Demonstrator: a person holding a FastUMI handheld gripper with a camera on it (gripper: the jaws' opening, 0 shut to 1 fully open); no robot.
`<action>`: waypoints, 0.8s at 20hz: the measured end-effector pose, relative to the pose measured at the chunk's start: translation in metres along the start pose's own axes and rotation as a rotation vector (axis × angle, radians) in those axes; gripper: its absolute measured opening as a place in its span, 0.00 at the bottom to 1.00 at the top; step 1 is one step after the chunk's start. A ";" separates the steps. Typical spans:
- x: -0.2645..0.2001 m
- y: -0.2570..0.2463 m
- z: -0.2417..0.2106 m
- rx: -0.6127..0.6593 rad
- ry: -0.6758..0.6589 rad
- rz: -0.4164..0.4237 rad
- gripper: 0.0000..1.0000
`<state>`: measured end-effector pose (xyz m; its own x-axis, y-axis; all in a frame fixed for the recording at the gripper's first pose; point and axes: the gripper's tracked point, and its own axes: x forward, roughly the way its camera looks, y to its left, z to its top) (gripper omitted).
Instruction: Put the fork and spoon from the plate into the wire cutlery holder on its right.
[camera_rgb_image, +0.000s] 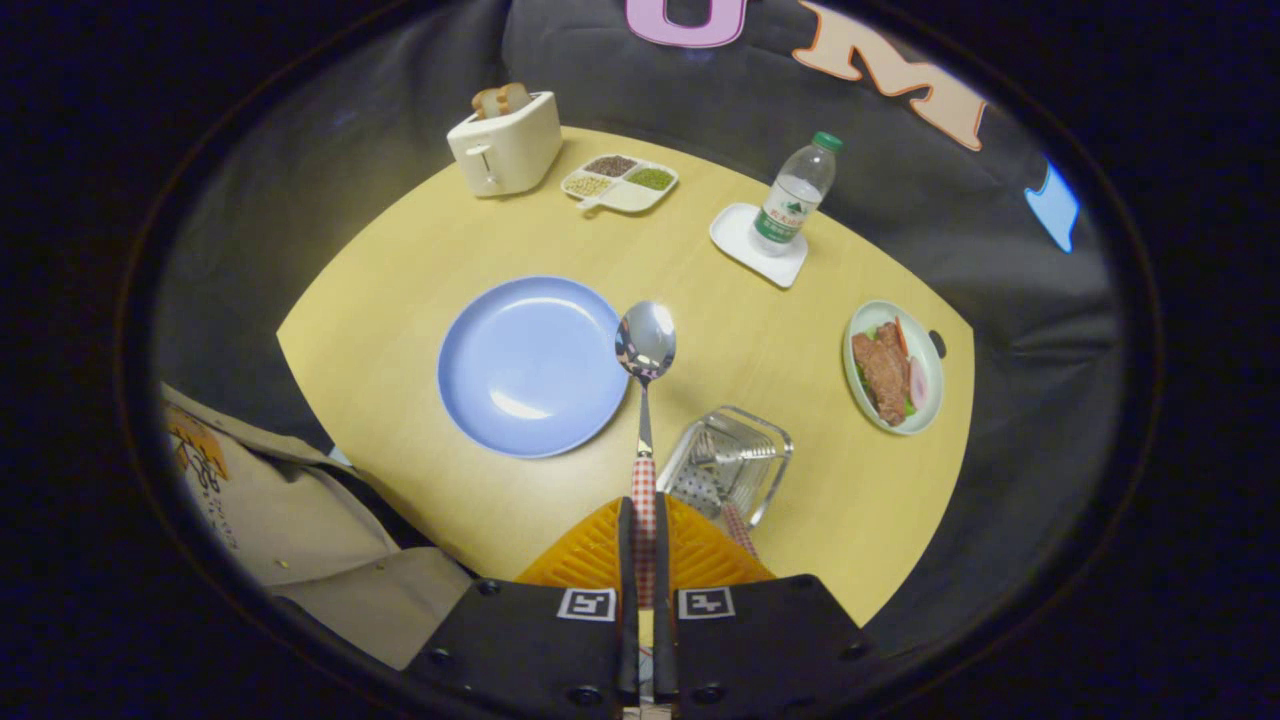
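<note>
One checked handle (738, 530) already leans inside the wire cutlery holder (728, 462) near the worktop's (420, 260) front edge; the tool (645, 530) clamps the spoon (645, 345) raised beside the empty blue plate (530, 365).

No legible wording, brand or number.
- Water bottle (797, 190): green-and-white label, print too small to read.
- Gripper (645, 515), fingers clamped on checked handle of spoon (645, 345): two square black-and-white coded markers (587, 604), one per finger, no characters.
- Beige fabric (300, 520) left of the fingers: orange graphic and dark lettering, illegible.
</note>
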<state>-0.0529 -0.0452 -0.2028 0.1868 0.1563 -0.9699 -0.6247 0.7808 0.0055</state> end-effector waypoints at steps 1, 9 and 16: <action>-0.005 -0.008 -0.005 -0.020 0.022 -0.007 0.09; -0.020 -0.059 -0.043 -0.156 0.220 -0.027 0.09; -0.013 -0.080 -0.048 -0.287 0.408 -0.005 0.09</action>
<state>-0.0422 -0.1387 -0.2021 -0.0859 -0.1413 -0.9862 -0.8186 0.5743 -0.0110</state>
